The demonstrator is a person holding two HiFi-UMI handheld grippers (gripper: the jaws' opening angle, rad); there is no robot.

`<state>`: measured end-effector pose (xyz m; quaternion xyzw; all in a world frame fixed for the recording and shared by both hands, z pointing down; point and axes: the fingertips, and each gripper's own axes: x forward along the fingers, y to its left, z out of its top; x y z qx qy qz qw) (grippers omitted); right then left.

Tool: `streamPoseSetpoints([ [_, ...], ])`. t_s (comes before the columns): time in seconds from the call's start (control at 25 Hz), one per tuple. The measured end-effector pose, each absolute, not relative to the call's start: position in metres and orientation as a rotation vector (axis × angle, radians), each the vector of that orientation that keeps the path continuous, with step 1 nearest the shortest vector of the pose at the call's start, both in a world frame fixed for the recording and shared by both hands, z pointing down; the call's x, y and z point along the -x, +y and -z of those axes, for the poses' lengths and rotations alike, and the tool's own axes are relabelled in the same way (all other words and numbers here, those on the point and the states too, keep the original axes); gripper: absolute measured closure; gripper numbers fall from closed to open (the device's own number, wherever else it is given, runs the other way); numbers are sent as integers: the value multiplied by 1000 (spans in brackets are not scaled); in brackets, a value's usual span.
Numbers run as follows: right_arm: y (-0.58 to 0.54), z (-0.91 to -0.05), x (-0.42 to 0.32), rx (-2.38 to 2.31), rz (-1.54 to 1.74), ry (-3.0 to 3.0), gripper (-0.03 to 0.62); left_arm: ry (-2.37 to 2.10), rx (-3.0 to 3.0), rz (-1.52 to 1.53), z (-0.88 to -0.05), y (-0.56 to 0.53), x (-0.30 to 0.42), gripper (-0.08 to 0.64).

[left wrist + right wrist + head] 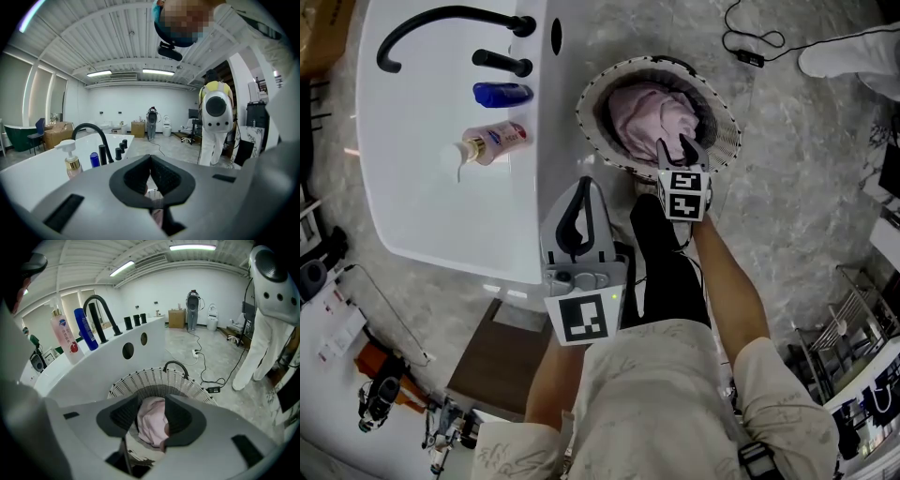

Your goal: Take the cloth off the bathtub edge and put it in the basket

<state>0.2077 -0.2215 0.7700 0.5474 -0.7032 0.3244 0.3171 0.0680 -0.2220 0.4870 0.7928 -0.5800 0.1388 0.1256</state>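
Pink cloth (652, 117) lies bunched inside the white woven basket (724, 141) on the floor beside the bathtub (441, 197); placement is judged effectively complete. The right claw (677, 148) hangs over it with jaws parted, apparently to release. Only the right gripper view shows cloth between those jaws, not visibly pinched. The left claw (583, 187) idles at the tub edge, closed and empty per its own view. The head view shows that edge bearing only bottles (492, 141).

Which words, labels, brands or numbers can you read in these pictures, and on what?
Nothing reads clearly.
Pump bottle: label print too blurred to read.
Blue bottle: no legible print.
Left gripper and right gripper: square marker patterns only, no words.
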Motion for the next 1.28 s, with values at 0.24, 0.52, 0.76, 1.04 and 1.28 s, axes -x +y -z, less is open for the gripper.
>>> streamPoseSetpoints([
  [0.24,-215,-762,-206,-1437,-848,-1857,425,-1704,-2315,-382,-479,-221,-65,557],
  [0.52,-204,-739,-197,-1424,-818,-1874,426,-1730,-2323,-340,-459,-213,-57,557],
  [0.76,-185,-708,-184,-1415,-784,-1908,426,-1765,-2319,-299,-439,-201,-41,557],
  [1.04,-169,-661,-168,-1425,-723,-1971,428,-1817,-2310,-261,-416,-178,-17,557],
  [1.28,-148,-620,-155,-1413,-644,-2021,428,-1867,-2287,-224,-396,-149,10,557],
])
